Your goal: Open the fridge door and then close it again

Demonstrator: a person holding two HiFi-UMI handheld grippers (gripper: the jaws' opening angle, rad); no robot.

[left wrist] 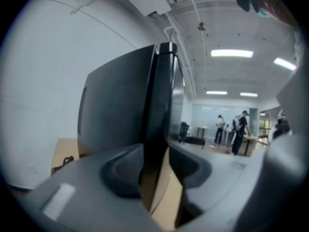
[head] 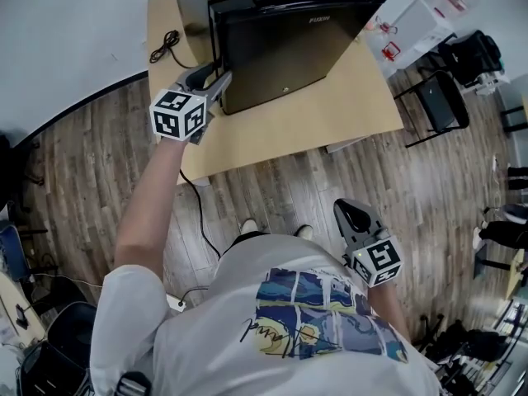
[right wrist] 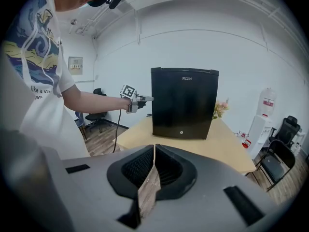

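A black mini fridge [head: 289, 40] stands on a wooden table [head: 330, 114], and its door looks closed in the right gripper view [right wrist: 183, 103]. My left gripper [head: 216, 81] reaches to the fridge's front left corner. In the left gripper view the jaws [left wrist: 157, 173] stand apart on either side of the door's vertical edge [left wrist: 154, 129]. A strip of table shows between that edge and the right pad, so the pads are not pressing. My right gripper [head: 346, 213] hangs low by my right side, away from the table, its pads [right wrist: 166, 170] together on nothing.
A black power cable [head: 165, 46] lies on the table left of the fridge, and a cord [head: 202, 221] runs down to the wooden floor. Folding chairs [head: 441, 101] and a water dispenser [right wrist: 264, 115] stand to the right. People [left wrist: 239, 132] stand far off.
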